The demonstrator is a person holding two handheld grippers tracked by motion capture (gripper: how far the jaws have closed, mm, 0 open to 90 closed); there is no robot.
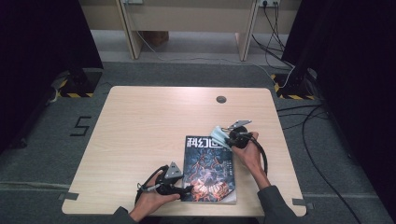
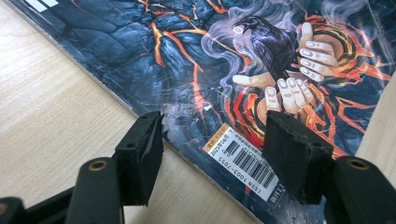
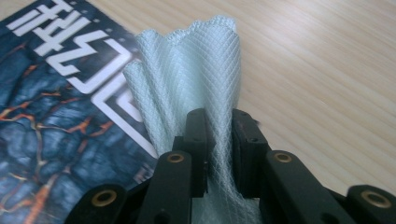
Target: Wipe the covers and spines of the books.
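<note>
Right gripper (image 3: 219, 140) is clamped on a pale mesh cloth (image 3: 191, 74), over the magazine's (image 1: 208, 170) far right corner. Left gripper (image 2: 212, 154) sits with its jaws apart at the magazine's near left corner, gripping nothing.

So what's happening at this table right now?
A person works a gripper in each hand at a wooden table. The right gripper pinches a pale mesh cloth over the top corner of a dark magazine. The left gripper sits open at the magazine's bottom corner, by its barcode, gripping nothing.
</note>
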